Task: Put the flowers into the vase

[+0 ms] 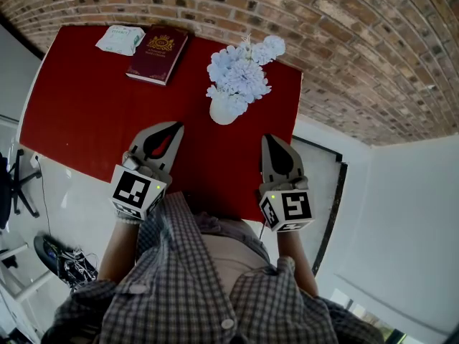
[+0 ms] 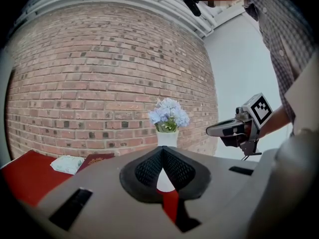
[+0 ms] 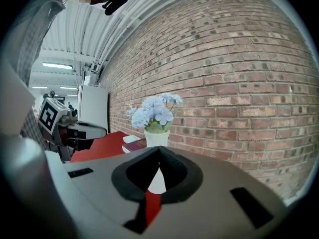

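Observation:
A bunch of pale blue flowers [image 1: 240, 70] stands in a white vase [image 1: 224, 111] on the red table [image 1: 86, 120], toward its far right side. The flowers [image 2: 168, 113] and vase [image 2: 167, 138] appear straight ahead in the left gripper view, and the flowers [image 3: 153, 112] and vase [image 3: 156, 138] likewise in the right gripper view. My left gripper [image 1: 175, 127] is shut and empty, nearer than the vase and to its left. My right gripper [image 1: 267, 139] is also shut and empty, nearer than the vase on its right. Neither touches the vase.
A dark red book [image 1: 158, 54] and a white tissue pack [image 1: 120, 39] lie at the table's far left. A brick wall [image 1: 344, 41] runs behind the table. The table's right edge sits close to the vase, with white floor beyond it.

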A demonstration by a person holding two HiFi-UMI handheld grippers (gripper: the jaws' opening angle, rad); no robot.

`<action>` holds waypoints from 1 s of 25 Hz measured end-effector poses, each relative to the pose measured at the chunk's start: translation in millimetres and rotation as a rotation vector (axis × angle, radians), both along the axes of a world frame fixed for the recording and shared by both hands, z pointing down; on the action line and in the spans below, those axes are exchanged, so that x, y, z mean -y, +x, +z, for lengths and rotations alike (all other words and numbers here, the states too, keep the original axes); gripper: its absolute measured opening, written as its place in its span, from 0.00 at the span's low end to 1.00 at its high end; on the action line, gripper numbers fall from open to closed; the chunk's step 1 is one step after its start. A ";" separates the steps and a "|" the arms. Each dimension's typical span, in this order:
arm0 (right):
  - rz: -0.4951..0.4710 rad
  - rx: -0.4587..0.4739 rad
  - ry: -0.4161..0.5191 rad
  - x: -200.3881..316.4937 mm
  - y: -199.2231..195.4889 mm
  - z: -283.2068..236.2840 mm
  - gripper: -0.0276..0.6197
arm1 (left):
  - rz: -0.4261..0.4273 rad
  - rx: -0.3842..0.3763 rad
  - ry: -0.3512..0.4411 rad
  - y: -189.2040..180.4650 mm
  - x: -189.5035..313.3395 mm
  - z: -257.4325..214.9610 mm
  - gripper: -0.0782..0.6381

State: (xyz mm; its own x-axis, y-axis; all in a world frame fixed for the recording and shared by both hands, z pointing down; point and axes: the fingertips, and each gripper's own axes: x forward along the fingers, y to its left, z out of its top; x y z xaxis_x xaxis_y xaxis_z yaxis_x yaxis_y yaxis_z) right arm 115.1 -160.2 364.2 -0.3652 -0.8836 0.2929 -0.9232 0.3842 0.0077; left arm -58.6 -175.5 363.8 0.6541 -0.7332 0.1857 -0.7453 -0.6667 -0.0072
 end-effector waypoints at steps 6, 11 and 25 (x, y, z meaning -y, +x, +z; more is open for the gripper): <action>0.001 -0.003 -0.005 -0.7 -1.5 -0.4 0.05 | -0.051 -0.030 -0.018 -7.6 4.5 -3.2 0.12; -0.007 -0.011 -0.013 -1.4 -3.2 1.2 0.05 | -0.059 -0.038 -0.015 -9.5 4.2 -3.7 0.12; -0.022 -0.052 -0.052 -5.2 -6.6 9.4 0.05 | -0.039 -0.045 -0.016 -7.6 2.7 -6.7 0.12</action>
